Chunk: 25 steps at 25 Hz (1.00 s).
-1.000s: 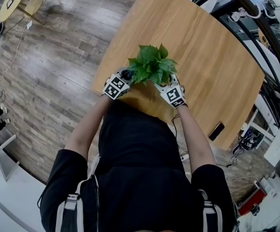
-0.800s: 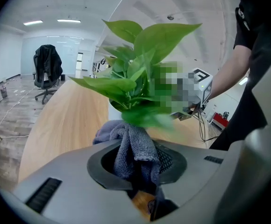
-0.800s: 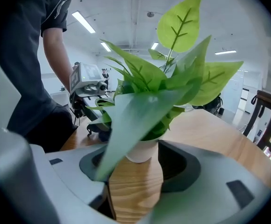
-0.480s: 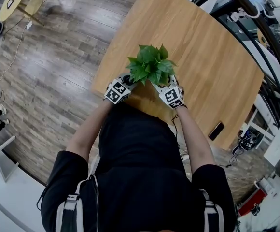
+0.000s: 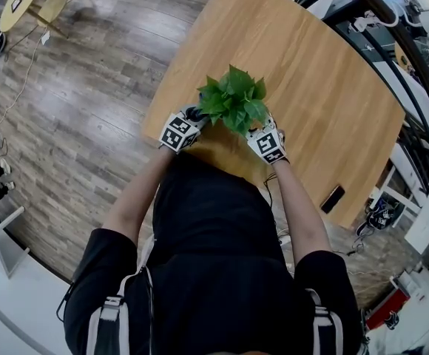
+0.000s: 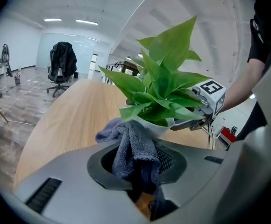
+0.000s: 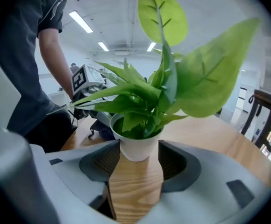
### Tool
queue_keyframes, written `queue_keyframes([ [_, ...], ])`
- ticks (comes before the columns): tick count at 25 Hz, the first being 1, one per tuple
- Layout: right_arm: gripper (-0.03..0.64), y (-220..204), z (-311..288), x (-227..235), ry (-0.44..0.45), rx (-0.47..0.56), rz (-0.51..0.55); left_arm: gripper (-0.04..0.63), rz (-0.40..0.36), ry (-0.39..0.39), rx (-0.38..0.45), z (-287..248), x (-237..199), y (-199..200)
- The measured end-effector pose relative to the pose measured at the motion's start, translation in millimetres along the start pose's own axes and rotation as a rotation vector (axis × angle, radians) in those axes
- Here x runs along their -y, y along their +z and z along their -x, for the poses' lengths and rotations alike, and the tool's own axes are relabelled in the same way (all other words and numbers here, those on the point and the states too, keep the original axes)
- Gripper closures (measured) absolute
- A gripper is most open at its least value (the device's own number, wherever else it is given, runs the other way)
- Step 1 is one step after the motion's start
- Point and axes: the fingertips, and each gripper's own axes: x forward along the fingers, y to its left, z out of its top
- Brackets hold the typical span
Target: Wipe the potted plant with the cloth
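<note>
Wood-plank flooring (image 5: 74,102) surrounds a large, light wooden table (image 5: 318,72), seen from steeply above. A person in a black top (image 5: 214,272) stands at the table's near edge with both arms reaching forward, one gripper in each hand.

A potted plant (image 5: 234,100) with broad, bright green leaves stands upright on the table near that edge, between the two grippers. Its small white pot (image 7: 138,143) sits directly between the fingers of the right gripper (image 7: 136,161). Those fingers are closed against the pot's two sides, and the leaves rise above and beyond them.

The left gripper (image 6: 138,160) has its fingers clamped together on a grey-blue cloth (image 6: 133,143). The cloth bunches up out of the fingers, and its far folds touch the side of the pot just beyond the fingertips. The right gripper's marker cube shows past the leaves, on the far side of the plant from the left fingers.

A small dark phone (image 5: 332,200) lies on the table, well apart from the right fingers, near the table's edge.
</note>
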Motion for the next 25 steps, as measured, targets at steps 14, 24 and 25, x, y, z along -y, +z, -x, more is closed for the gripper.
queue_keyframes([
  [14, 0.374, 7, -9, -2, 0.001, -0.007, 0.044, 0.483, -0.091, -0.096, -0.016, 6, 26, -8],
  [24, 0.374, 3, 1, -36, 0.039, 0.001, 0.066, 0.483, -0.045, -0.03, 0.014, 10, 4, -2],
  [25, 0.374, 2, 2, -39, 0.044, -0.003, 0.073, 0.482, -0.037, -0.026, 0.017, 10, 2, -1],
])
